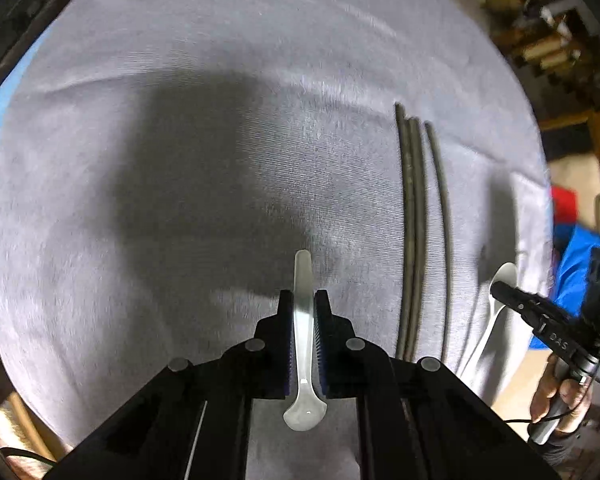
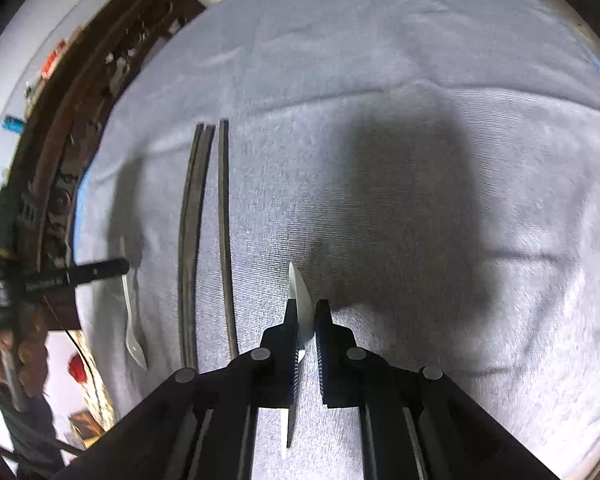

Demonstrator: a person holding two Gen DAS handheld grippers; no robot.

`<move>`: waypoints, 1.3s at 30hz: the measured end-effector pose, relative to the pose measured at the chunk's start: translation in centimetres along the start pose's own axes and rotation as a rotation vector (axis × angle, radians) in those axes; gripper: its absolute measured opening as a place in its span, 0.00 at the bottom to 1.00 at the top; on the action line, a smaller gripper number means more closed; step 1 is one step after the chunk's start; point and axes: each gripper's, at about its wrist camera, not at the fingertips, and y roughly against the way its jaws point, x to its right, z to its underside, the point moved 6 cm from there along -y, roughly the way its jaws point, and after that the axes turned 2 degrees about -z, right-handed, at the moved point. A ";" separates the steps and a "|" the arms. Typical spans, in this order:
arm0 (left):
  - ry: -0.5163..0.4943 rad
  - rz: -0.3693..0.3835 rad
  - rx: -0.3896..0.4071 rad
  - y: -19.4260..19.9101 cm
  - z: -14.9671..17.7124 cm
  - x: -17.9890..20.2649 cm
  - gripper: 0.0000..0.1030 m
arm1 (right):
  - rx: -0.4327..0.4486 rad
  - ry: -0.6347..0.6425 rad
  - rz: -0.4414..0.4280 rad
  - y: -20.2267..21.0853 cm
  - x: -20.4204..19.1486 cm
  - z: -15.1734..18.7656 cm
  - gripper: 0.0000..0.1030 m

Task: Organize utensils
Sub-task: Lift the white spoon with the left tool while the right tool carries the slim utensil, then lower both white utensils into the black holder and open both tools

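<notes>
left tongs (image 1: 304, 312): we clamp a clear spoon (image 1: 303, 344)
right tongs (image 2: 309, 320): we clamp a second spoon (image 2: 300, 300)
chopsticks (image 1: 414, 220): between us
bench (image 1: 180, 160): open cloth ahead

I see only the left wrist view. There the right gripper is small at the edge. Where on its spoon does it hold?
Observer: The right gripper clamps the right spoon at the bowl; the bowl's tip sticks out forward.
Operator: How is this spoon turned?
Observer: Edge-on between the fingers, handle running back toward the camera.
Operator: What stands behind my left gripper?
Observer: Dark carved wood, beyond the edge of the cloth.
</notes>
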 end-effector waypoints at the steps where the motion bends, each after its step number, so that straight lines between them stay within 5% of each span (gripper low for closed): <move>1: 0.013 0.014 0.019 0.4 0.2 -1.1 0.10 | 0.019 -0.008 -0.006 0.5 0.2 0.3 0.08; 11: 0.083 0.118 0.238 5.8 4.9 -1.8 0.10 | 0.245 -0.076 -0.074 8.0 0.5 4.1 0.08; 24: 0.185 0.267 0.483 13.8 11.6 -2.0 0.10 | 0.534 -0.088 -0.185 16.4 -4.1 8.8 0.08; 32: 0.176 0.305 0.601 14.7 14.7 0.2 0.10 | 0.640 -0.019 -0.168 17.0 -7.9 10.8 0.08; 39: 0.159 0.312 0.672 13.7 16.6 1.8 0.10 | 0.649 0.015 -0.121 15.0 -8.8 11.9 0.08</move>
